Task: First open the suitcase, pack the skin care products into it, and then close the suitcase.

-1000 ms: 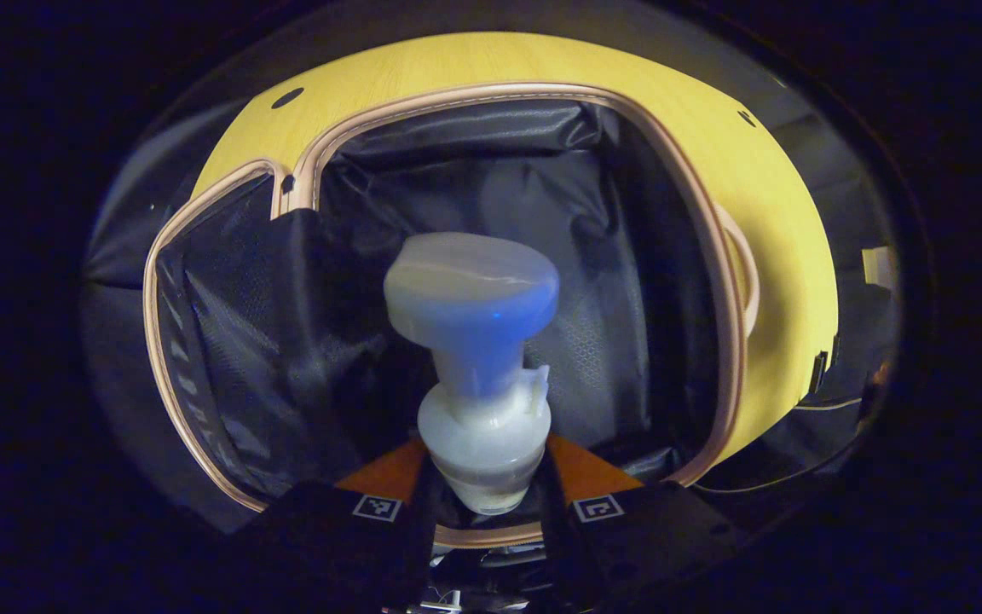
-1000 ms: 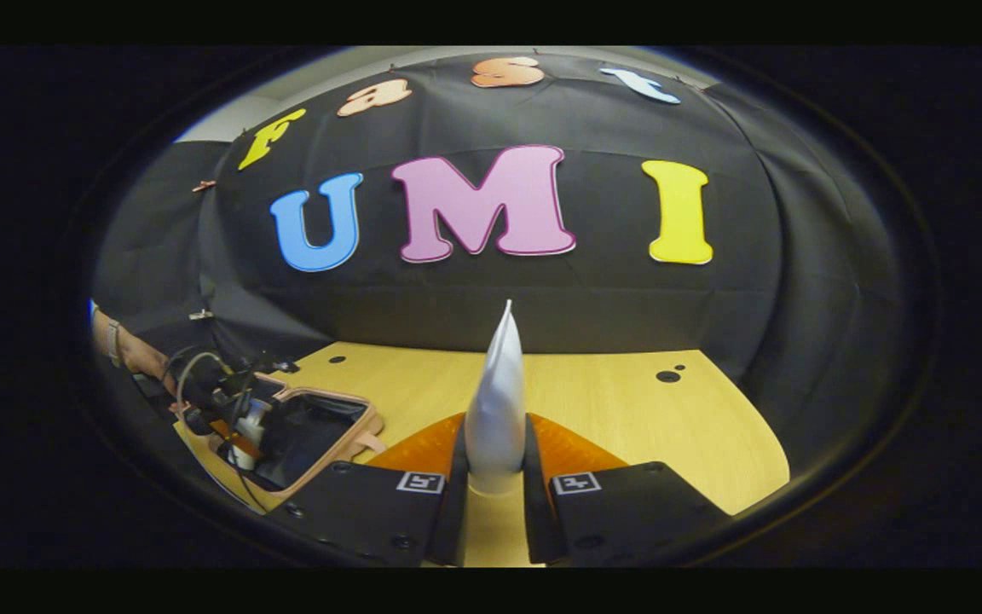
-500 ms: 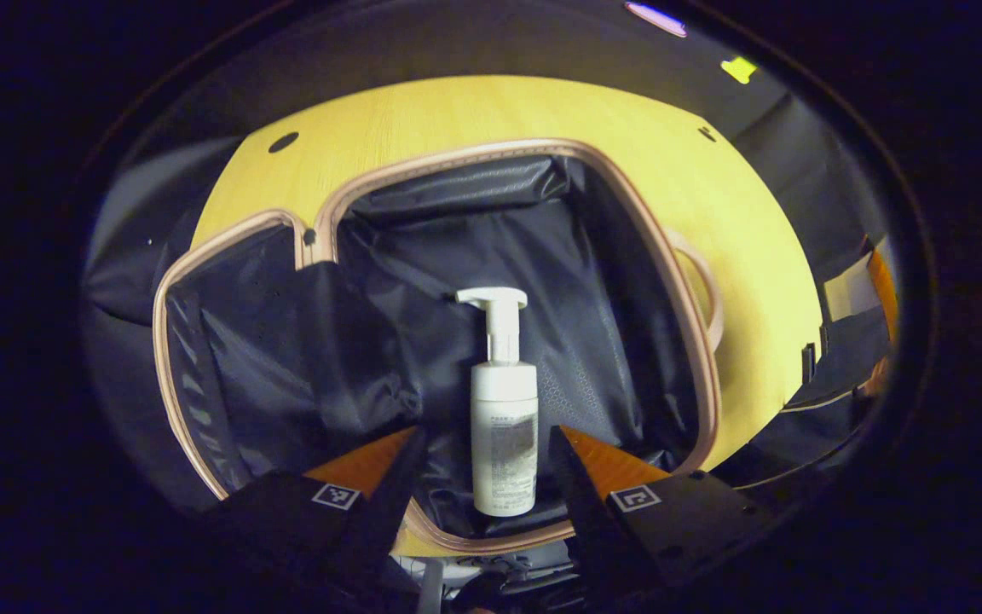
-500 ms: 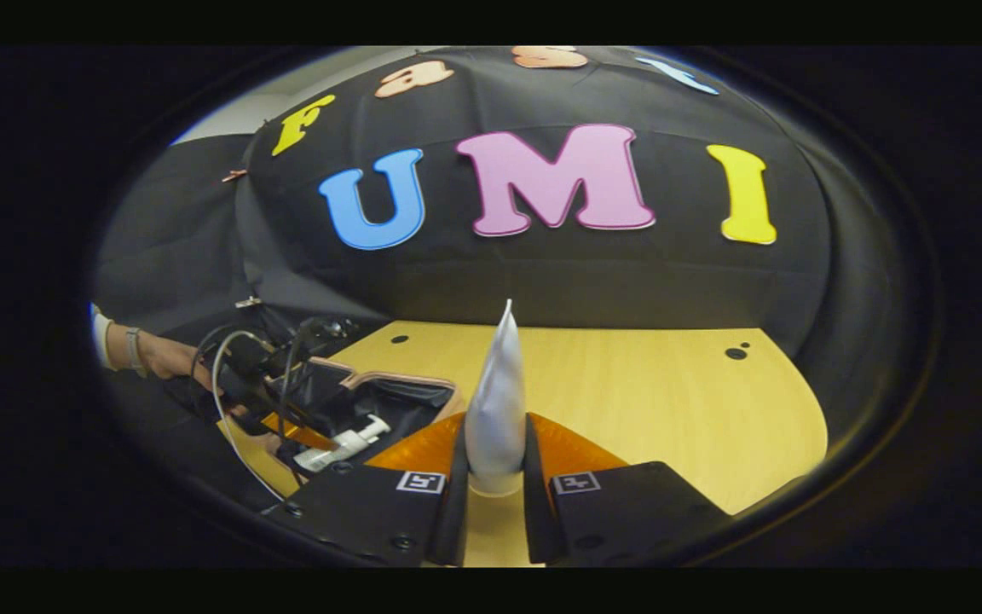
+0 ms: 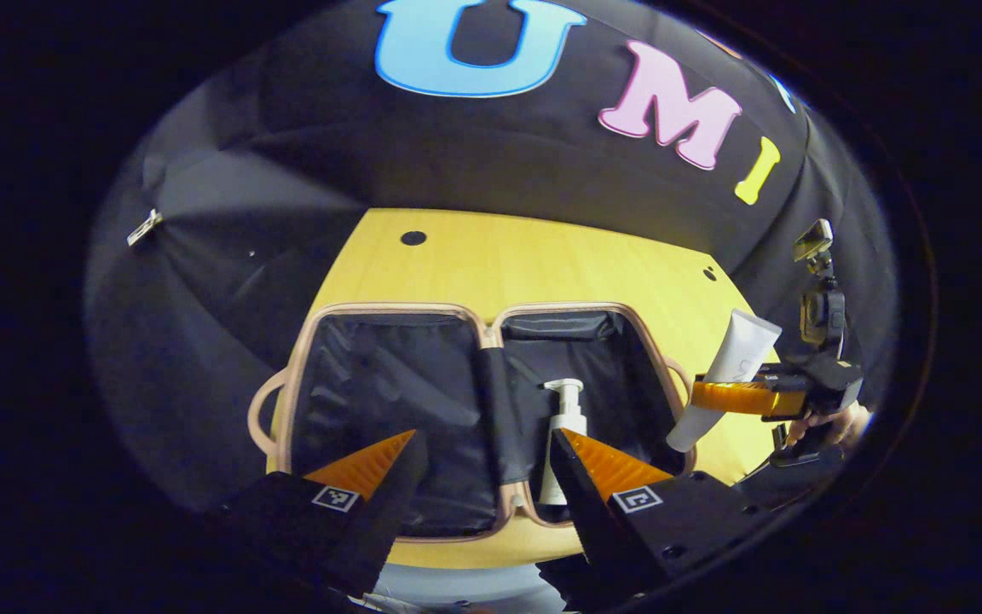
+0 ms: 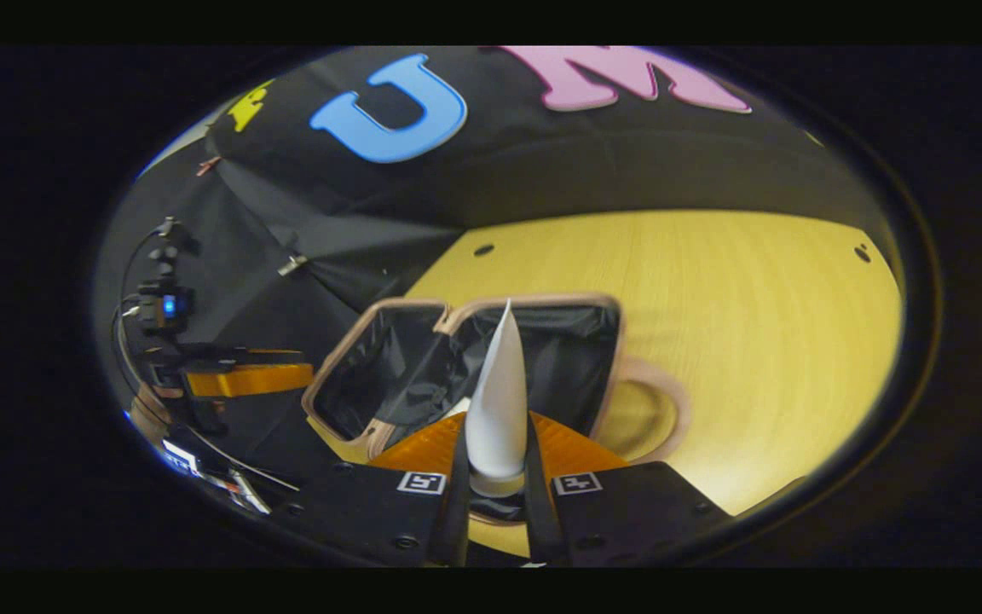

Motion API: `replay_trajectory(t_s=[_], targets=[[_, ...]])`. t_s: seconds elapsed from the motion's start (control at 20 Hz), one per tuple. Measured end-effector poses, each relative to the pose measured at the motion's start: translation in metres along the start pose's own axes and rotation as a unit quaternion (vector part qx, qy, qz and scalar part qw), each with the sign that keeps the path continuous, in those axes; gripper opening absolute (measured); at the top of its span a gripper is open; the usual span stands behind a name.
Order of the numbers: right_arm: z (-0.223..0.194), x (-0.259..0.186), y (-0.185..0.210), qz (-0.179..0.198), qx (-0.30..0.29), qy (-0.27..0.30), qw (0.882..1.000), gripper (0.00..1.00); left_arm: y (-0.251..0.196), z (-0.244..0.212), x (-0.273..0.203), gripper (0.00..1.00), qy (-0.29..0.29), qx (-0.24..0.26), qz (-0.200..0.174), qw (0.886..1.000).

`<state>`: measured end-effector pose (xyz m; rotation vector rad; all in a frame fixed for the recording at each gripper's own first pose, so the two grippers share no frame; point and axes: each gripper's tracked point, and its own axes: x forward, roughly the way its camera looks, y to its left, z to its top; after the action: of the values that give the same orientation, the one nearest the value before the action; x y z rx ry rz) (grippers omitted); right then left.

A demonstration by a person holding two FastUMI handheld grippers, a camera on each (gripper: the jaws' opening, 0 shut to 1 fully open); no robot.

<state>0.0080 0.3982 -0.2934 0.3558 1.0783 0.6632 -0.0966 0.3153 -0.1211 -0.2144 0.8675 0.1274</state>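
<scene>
The left tool (image 5: 487,460) has drawn back and up from the suitcase (image 5: 389,401), so both open halves and the wall beyond now show in its view, where half a second ago the dark lining filled most of it. Its fingers stand spread, holding nothing. The pump bottle (image 5: 561,439) lies in the suitcase's right half, pump end away from the tool, just beyond the right fingertip. The right tool (image 6: 495,477) has swung toward the suitcase (image 6: 465,375) and pinches a white tube (image 6: 498,401) upright between both fingers; in the left gripper view that tube (image 5: 725,379) hangs tilted over the suitcase's right rim above the tabletop (image 5: 525,256).
</scene>
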Motion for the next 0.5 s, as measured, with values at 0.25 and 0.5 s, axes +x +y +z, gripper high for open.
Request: replay_trajectory(t_s=[0.25, 0.5], targets=[[-0.038, 0.053, -0.007, -0.075, 0.044, 0.092, 0.992, 0.31, 0.104, -0.024, -0.029, 0.92, 0.008, -0.083, 0.062, 0.995], [-0.061, 0.065, -0.01, -0.1, 0.084, 0.128, 0.983, 0.34, 0.165, -0.032, -0.036, 0.94, 0.025, -0.16, 0.087, 0.983]])
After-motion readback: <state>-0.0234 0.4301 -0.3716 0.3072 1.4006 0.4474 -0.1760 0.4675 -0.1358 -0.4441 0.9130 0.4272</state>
